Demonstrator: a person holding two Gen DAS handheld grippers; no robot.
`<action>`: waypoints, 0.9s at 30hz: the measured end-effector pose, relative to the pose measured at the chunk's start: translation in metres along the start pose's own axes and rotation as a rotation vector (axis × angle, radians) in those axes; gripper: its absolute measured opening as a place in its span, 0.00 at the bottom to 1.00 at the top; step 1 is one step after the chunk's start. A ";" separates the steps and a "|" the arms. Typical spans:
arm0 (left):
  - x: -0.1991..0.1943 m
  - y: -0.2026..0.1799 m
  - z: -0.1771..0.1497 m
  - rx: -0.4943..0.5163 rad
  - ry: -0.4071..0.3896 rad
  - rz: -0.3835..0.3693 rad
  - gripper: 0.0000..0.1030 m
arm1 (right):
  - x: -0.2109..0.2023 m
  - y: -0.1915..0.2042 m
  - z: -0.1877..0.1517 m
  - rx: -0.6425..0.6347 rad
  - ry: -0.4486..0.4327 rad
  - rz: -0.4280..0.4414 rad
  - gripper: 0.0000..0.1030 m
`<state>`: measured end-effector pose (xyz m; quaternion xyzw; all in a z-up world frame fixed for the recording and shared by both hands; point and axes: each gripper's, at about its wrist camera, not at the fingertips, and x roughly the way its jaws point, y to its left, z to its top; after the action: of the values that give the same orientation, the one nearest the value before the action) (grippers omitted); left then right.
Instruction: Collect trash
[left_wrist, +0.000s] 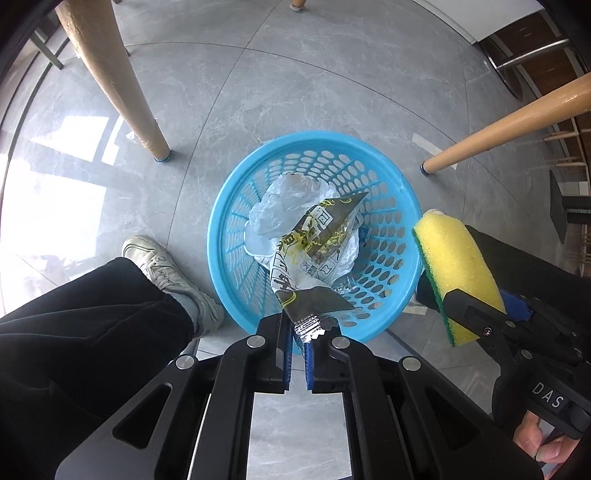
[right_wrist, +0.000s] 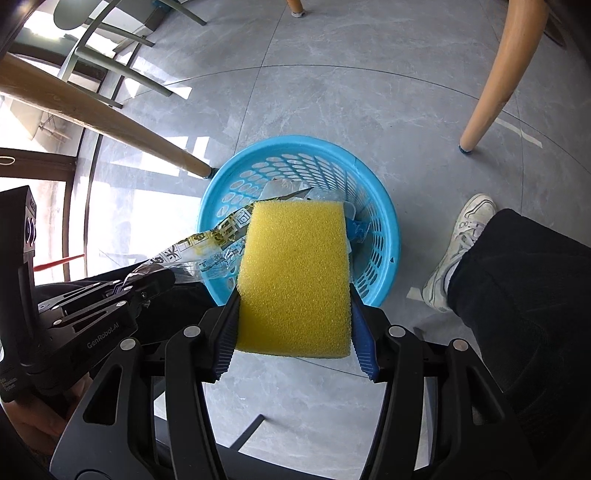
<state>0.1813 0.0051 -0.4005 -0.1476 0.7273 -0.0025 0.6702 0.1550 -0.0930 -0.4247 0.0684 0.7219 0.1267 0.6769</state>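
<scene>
**Both grippers poised over the basket, ready to drop**

In the left wrist view, at nine o'clock, the person's dark trouser leg and white shoe (left_wrist: 166, 273) stand just beside the blue basket (left_wrist: 221, 236), which sits on the grey tiled floor between two wooden table legs at eleven and two o'clock. The left gripper (left_wrist: 298, 332) is clenched on the crimped foil end of a printed snack wrapper (left_wrist: 314, 236); the wrapper hangs over the basket's opening, above crumpled clear plastic (left_wrist: 284, 206) already inside. At three o'clock, the right gripper (right_wrist: 293, 332) grasps a yellow sponge (right_wrist: 295, 277) by its two side edges, its green scouring face visible from the left camera. In the right wrist view the sponge hangs over the basket's near rim, toward six o'clock of the opening.

The step in hand appears to be the drop-off. The wrapper looks well placed, so the left jaws need only part. The sponge probably wants carrying a little further toward twelve o'clock before release, or it may catch the rim and fall outside.
</scene>
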 end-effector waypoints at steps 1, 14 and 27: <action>0.003 0.000 0.002 -0.003 0.004 -0.008 0.04 | 0.003 -0.001 0.001 0.003 0.008 0.000 0.50; -0.004 0.010 0.011 -0.031 -0.036 -0.017 0.31 | 0.012 -0.005 0.005 0.018 0.028 0.006 0.65; -0.054 0.008 -0.027 0.022 -0.069 -0.040 0.47 | -0.063 0.020 -0.030 -0.141 -0.121 -0.103 0.74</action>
<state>0.1561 0.0193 -0.3470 -0.1546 0.7007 -0.0188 0.6963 0.1279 -0.0941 -0.3569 -0.0092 0.6716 0.1379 0.7279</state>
